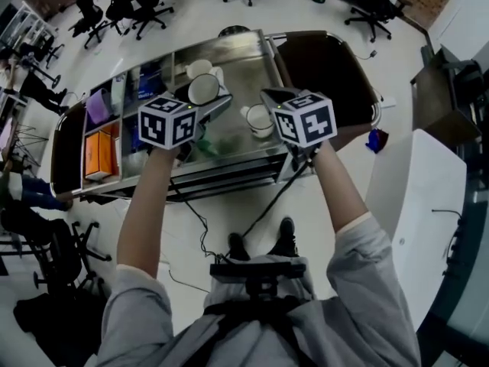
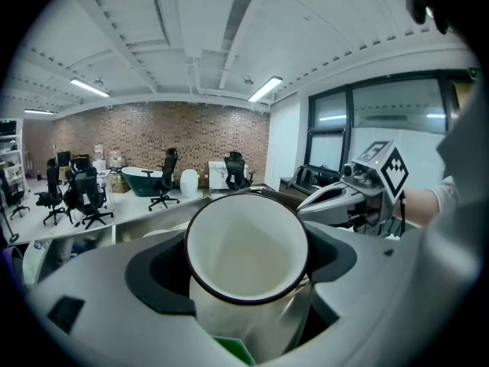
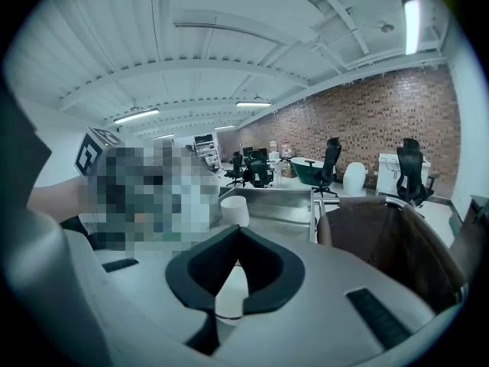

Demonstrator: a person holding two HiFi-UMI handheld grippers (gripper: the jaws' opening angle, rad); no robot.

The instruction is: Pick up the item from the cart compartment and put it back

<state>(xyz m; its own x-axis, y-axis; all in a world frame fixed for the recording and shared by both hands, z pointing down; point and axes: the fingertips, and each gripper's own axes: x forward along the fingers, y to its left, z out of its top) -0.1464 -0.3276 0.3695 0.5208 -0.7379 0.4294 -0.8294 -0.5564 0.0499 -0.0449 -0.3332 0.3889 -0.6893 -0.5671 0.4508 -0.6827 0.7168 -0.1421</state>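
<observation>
A white cup with a dark rim [image 1: 203,89] hangs tilted above the steel cart top [image 1: 229,140], and my left gripper [image 1: 209,102] is shut on it. In the left gripper view the cup [image 2: 246,243] fills the space between the jaws of that gripper [image 2: 246,270], its mouth facing the camera. My right gripper [image 1: 267,98] hovers over a second white cup [image 1: 260,119] that stands on the cart. In the right gripper view that gripper [image 3: 236,231] has its tips together with nothing held, and this cup [image 3: 228,285] shows below them.
A third white cup [image 1: 200,69] stands at the cart's back. Side compartments on the left hold an orange box [image 1: 98,155] and a purple item [image 1: 97,105]. A dark bag [image 1: 328,71] hangs at the cart's right end. Cables [image 1: 199,220] lie on the floor, with office chairs [image 1: 141,6] beyond.
</observation>
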